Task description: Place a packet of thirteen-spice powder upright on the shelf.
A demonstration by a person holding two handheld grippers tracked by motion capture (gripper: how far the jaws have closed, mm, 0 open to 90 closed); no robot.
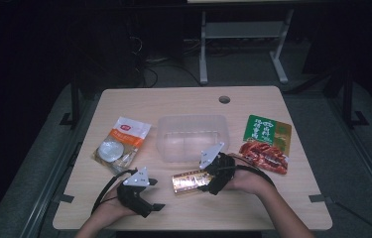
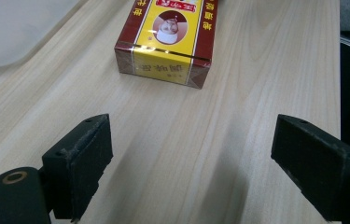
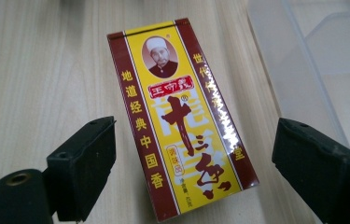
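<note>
A flat yellow and maroon box [image 1: 188, 182] with Chinese print lies on the wooden table [image 1: 273, 198] near the front middle. My right gripper [image 1: 212, 179] stands open at the box's right end, and in the right gripper view the box [image 3: 182, 121] lies between the wide-apart jaws without touching them. My left gripper [image 1: 155, 202] is open at the front left, a short way from the box. In the left gripper view the box [image 2: 165, 39] sits ahead of the open jaws with bare wood between.
A clear plastic tub [image 1: 192, 137] stands just behind the box. An orange and white packet [image 1: 121, 142] lies at the left. A green and red snack packet [image 1: 267, 143] lies at the right. A round cable hole [image 1: 224, 99] is near the far edge.
</note>
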